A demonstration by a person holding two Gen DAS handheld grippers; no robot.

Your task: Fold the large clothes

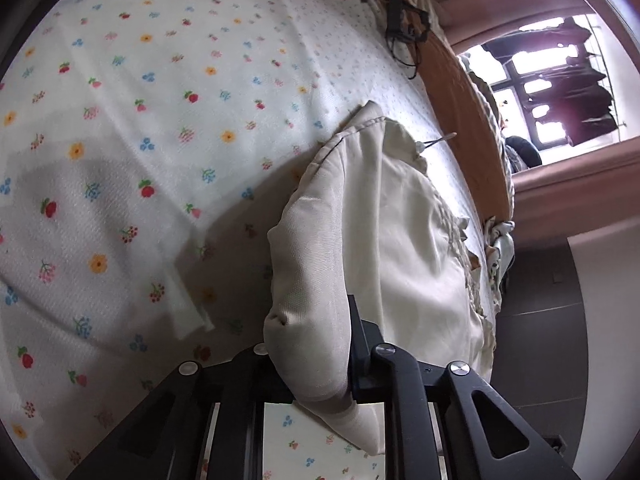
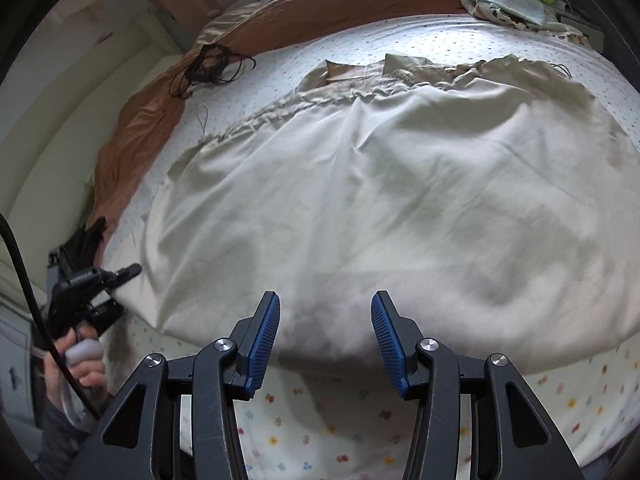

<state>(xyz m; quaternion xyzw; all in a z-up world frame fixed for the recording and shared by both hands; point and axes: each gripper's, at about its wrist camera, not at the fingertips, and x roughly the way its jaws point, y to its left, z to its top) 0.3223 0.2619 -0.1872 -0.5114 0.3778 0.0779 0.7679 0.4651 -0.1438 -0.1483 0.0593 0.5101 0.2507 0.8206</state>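
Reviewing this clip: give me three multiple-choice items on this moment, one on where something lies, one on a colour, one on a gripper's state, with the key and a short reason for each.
1. Where does the tangle of black cord lie?
A. on the cream garment
B. near the far edge of the bed, by the orange cover
C. between the right gripper's fingers

2. What colour are the right gripper's pads?
A. blue
B. red
C. white

3. What is the left gripper doing?
A. standing open over bare sheet
B. shut on a fold of the cream garment
C. holding the cord

Key: B, the cord sits beside the orange cover, clear of the garment; A, both ribbed pads are blue; B, cream cloth is bunched and pinched between the left fingers in its own view.
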